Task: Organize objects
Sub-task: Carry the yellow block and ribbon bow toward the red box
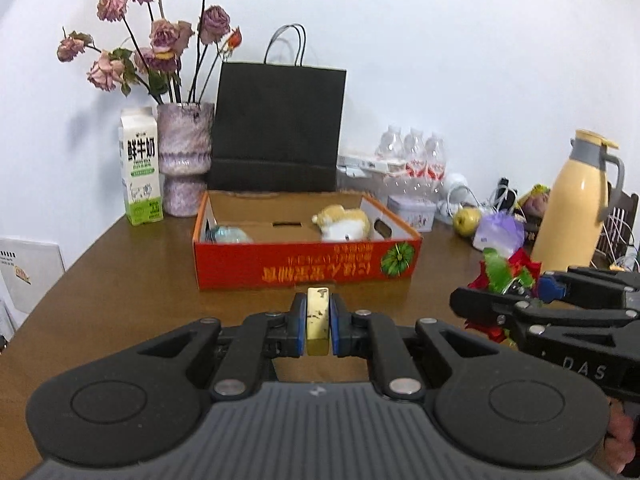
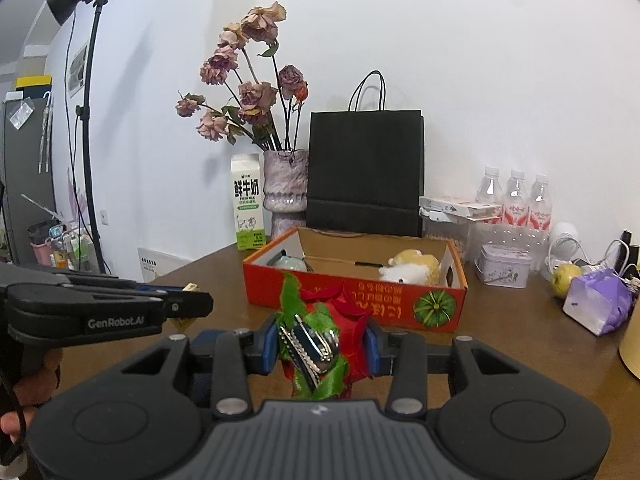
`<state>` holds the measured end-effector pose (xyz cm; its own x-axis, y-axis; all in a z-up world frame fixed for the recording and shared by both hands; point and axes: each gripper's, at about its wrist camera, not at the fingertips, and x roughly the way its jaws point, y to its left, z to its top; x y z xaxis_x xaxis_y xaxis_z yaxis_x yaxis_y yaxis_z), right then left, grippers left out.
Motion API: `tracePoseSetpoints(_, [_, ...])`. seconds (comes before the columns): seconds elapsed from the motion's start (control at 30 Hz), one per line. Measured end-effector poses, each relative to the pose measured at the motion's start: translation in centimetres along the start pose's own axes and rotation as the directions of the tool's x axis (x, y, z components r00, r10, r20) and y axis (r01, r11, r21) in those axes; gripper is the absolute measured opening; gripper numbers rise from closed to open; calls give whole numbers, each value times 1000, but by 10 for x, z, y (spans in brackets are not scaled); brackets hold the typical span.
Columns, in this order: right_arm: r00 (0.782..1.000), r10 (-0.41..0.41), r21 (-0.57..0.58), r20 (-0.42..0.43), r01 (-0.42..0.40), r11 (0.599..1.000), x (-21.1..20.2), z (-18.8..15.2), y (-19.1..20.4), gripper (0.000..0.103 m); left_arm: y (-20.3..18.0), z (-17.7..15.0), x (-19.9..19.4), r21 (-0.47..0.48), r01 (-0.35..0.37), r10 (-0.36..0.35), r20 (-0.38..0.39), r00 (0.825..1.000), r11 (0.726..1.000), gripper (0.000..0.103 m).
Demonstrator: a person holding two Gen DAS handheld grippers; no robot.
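My left gripper (image 1: pixel 318 310) is shut on a small gold block (image 1: pixel 318 330), held above the brown table (image 1: pixel 120 300) just in front of the red cardboard box (image 1: pixel 304 270). The box holds a tan and white plush toy (image 1: pixel 346 222) at the right and a clear bluish item (image 1: pixel 228 235) at the left. My right gripper (image 2: pixel 322 346) is shut on a red and green ribbon bow with a metal clip (image 2: pixel 352 314), also short of the red box (image 2: pixel 360 304). The two grippers sit side by side, a little apart.
Behind the box stand a milk carton (image 1: pixel 140 168), a vase of dried roses (image 1: pixel 184 160) and a black paper bag (image 1: pixel 278 128). To the right are water bottles (image 1: pixel 414 156), a tin (image 1: pixel 412 212), an apple (image 1: pixel 466 220), a purple packet (image 1: pixel 500 232) and a yellow jug (image 1: pixel 576 200).
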<state>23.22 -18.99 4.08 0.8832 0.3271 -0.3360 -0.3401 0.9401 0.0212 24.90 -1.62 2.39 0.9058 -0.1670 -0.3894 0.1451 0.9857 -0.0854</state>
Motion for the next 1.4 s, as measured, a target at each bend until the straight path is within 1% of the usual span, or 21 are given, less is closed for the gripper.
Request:
tracePoseSetpoints(0.23, [1000,26,0,-5,-26,1000,26,24,-5,39,2,27,16,-14,-19,19,32,999,1000,12])
tracePoseSetpoints(0.6, [998,60,-26,-27,-60,998,74,64,-16,39,11,68,54,-29,-47,48,42,998,998,12])
tracePoseSetpoints(0.73, [997,67,-30,-35,-68,997,95,78,-20,39,13,82,70,-19,-57,58,46,997,998,12])
tracePoseSetpoints(0.97, [997,64,-21,-45,-65,998,134,100,-30,39,18,106,100,-17,-81,82,60,995,997,12])
tracePoseSetpoints(1.13, [996,52,-23,-69,-53,998,165,115,-39,39,24,121,125,-25,-100,101,57,993,995,12])
tracePoseSetpoints(1.4, [995,37,-43,-96,-41,998,213,123,-48,39,32,132,170,-41,-119,121,41,992,992,12])
